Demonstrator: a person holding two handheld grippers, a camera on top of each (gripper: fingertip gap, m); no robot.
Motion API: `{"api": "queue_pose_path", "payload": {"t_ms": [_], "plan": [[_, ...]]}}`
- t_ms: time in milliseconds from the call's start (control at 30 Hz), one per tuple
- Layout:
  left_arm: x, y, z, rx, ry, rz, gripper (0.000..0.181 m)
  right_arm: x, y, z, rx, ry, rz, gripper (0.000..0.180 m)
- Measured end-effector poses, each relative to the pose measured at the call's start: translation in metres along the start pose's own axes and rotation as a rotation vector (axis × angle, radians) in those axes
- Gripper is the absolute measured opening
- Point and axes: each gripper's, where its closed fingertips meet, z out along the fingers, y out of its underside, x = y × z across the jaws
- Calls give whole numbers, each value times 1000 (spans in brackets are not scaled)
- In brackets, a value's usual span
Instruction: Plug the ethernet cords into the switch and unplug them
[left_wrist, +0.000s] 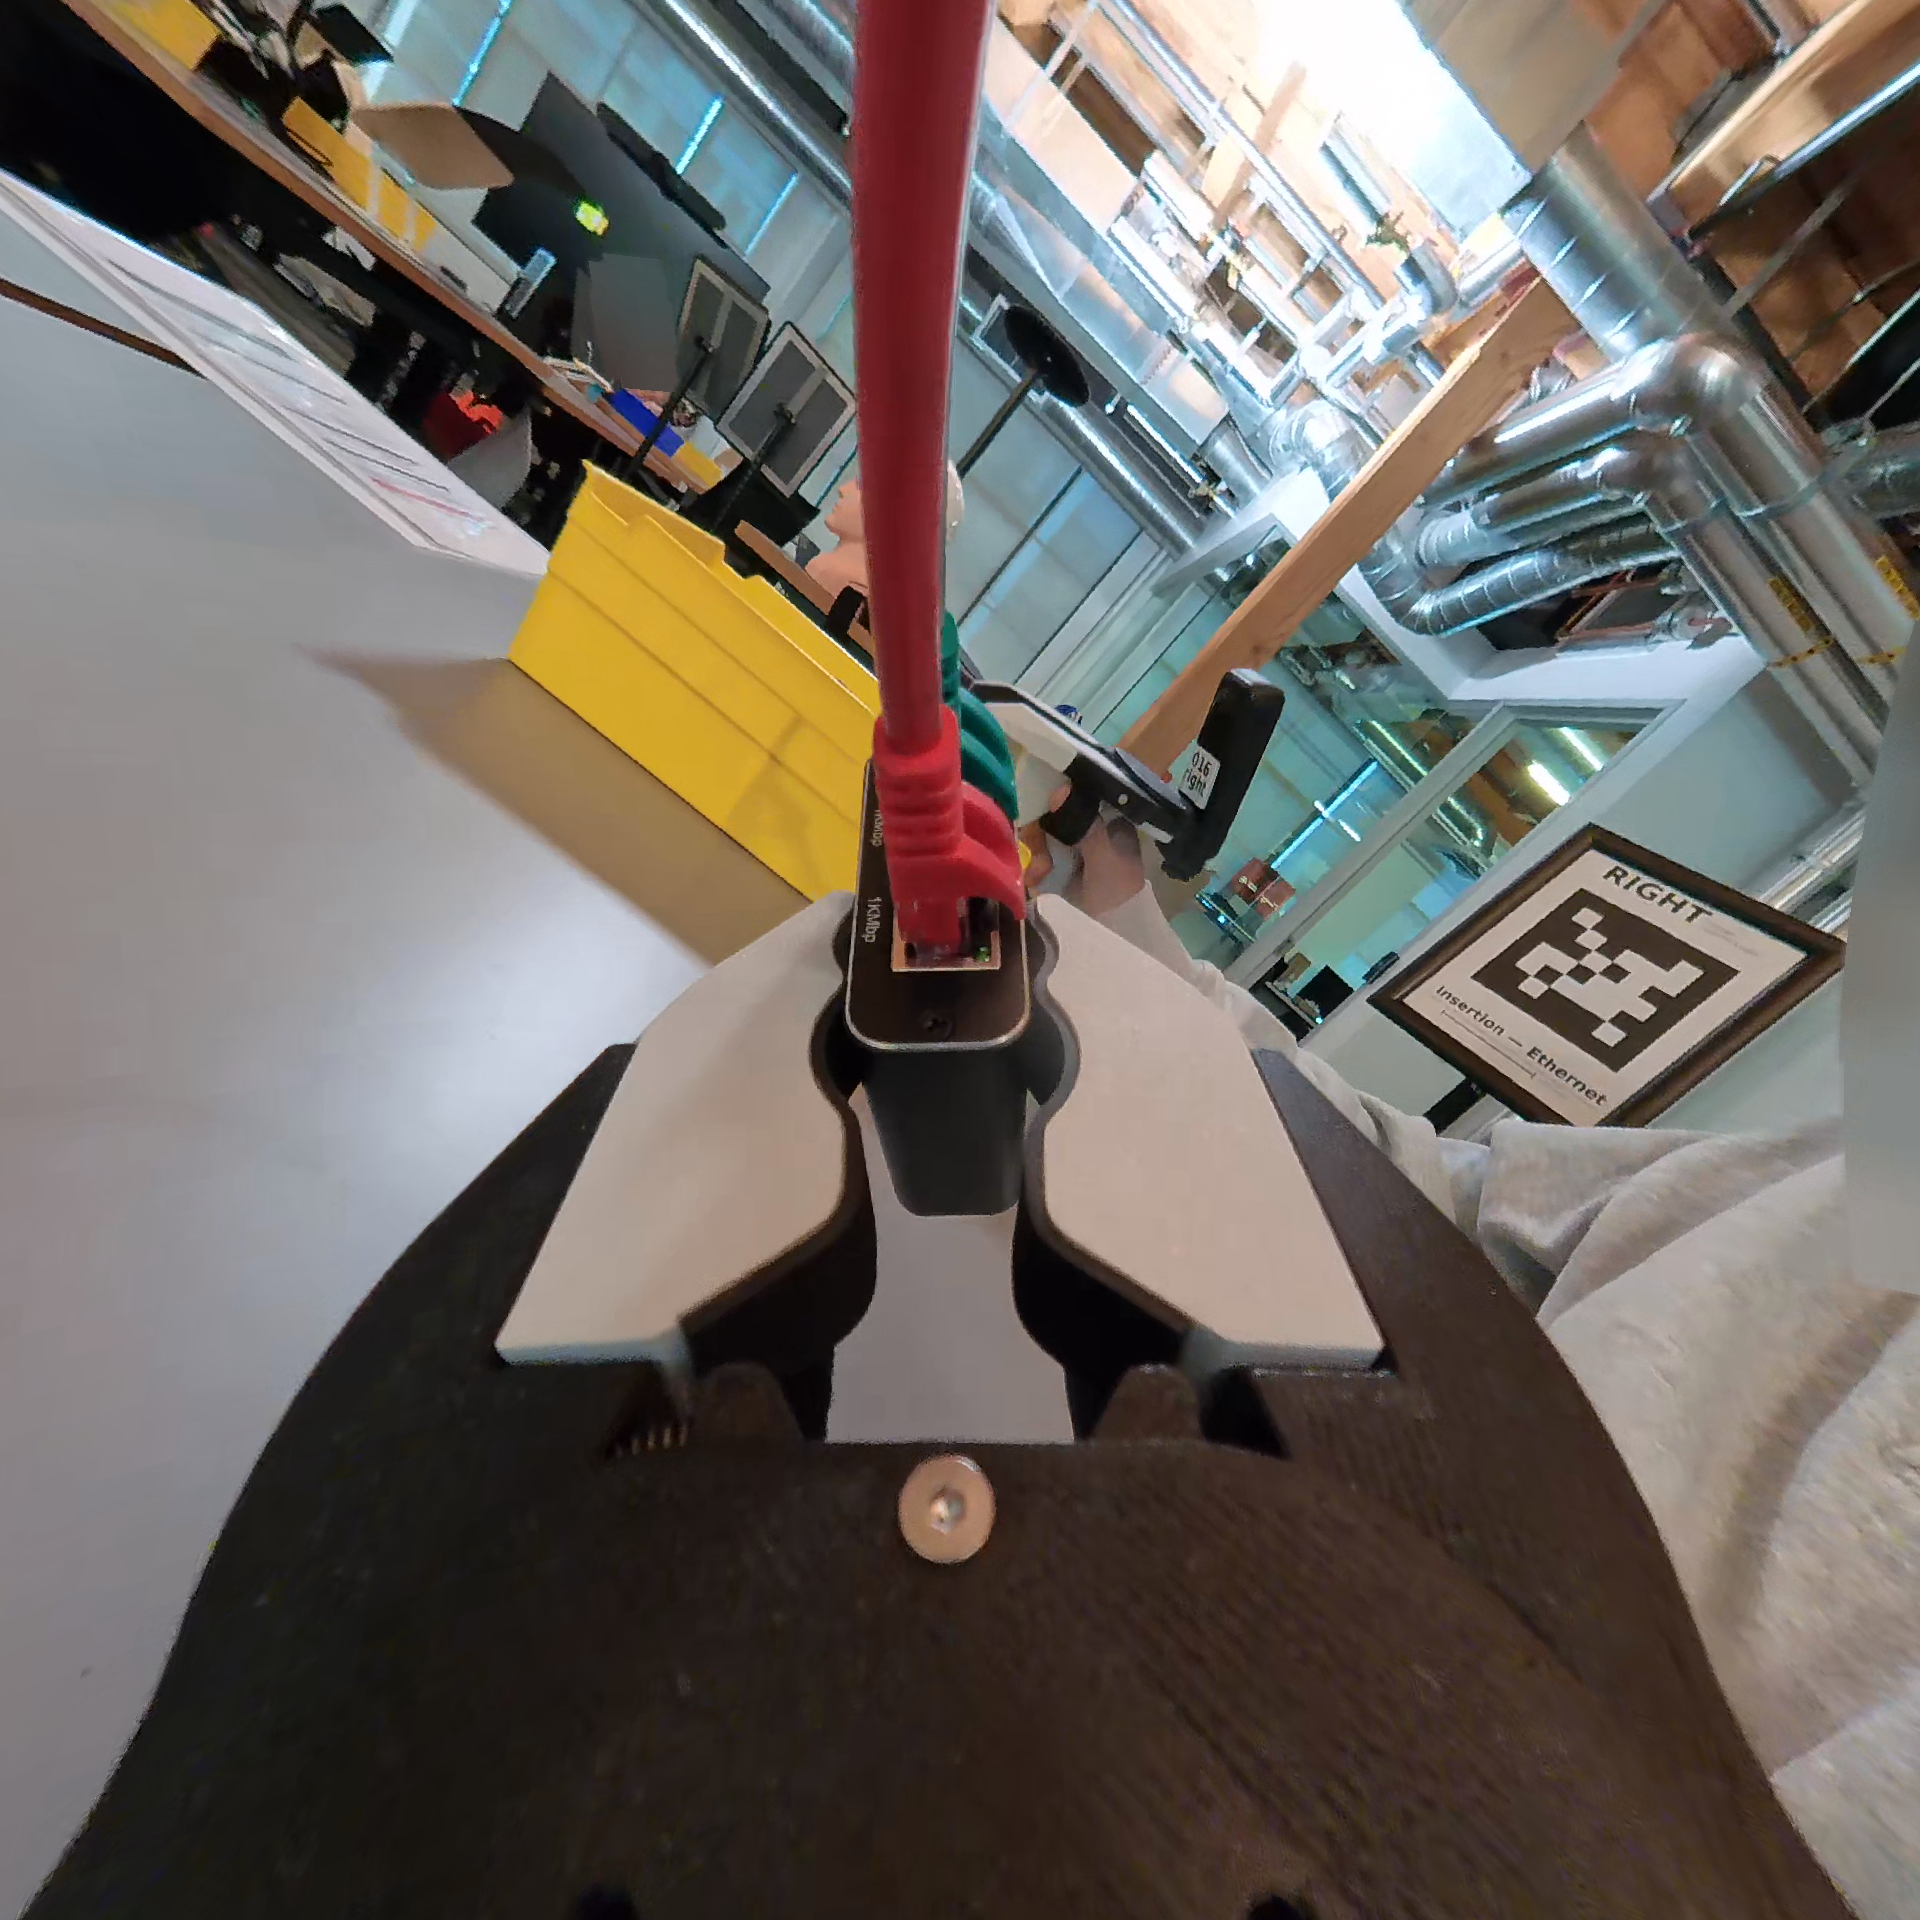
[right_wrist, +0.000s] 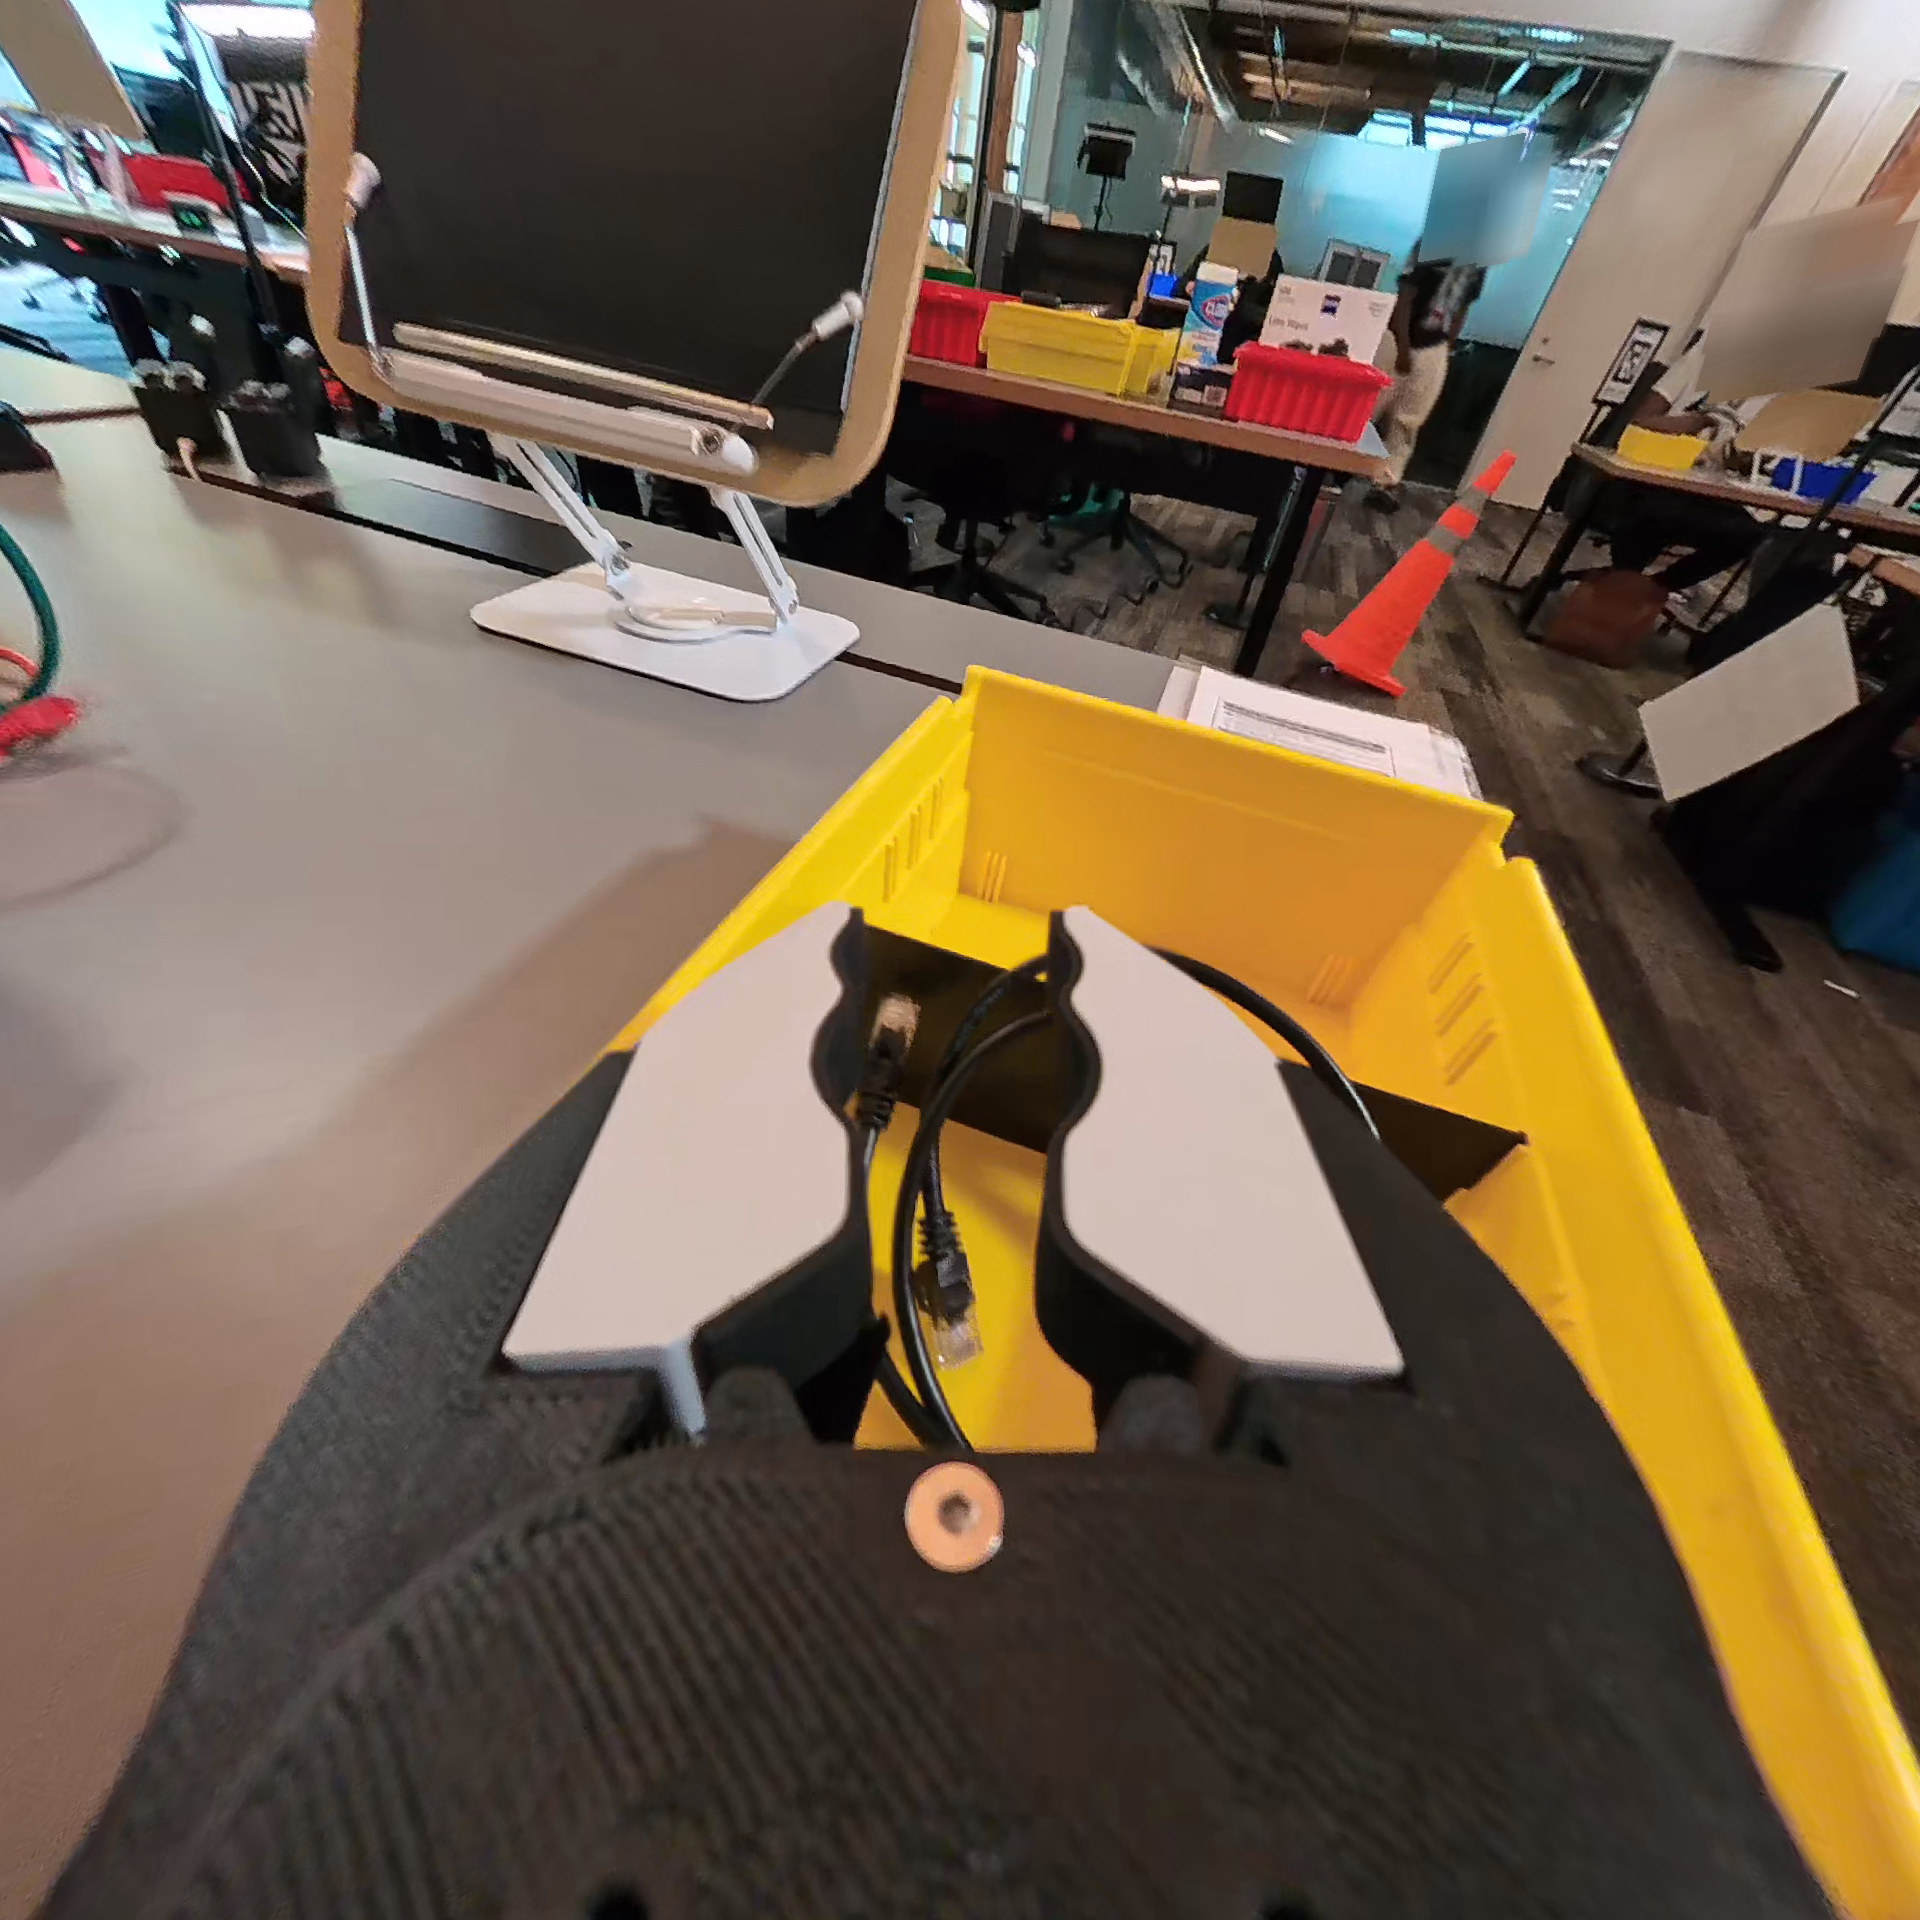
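Left wrist view: my left gripper (left_wrist: 940, 1049) is clenched on the black ethernet switch (left_wrist: 940, 1101), held off the grey bench (left_wrist: 260, 935). Its red cord (left_wrist: 914, 416) is seated in the nearest port; a green cord (left_wrist: 982, 743) stands plugged in behind it. Two cords thus appear inserted; I judge the plugging phase part done, with all unplugging left.

Right wrist view: my right gripper (right_wrist: 956, 1081) is released, grasping nothing, poised over the yellow bin (right_wrist: 1226, 821). A black ethernet cord (right_wrist: 914, 1195) lies coiled in the bin against its black divider (right_wrist: 997, 1081), both clear plugs showing. I judge it the next cord to fetch.
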Motion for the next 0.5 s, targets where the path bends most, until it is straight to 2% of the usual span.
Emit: {"api": "queue_pose_path", "payload": {"t_ms": [267,500], "plan": [[6,2,-7,0,-3,14,27,-23,-22,-10,96,-40,-34,30],[16,16,-17,-24,-5,9,27,-29,-20,-28,120,-53,79,30]]}}
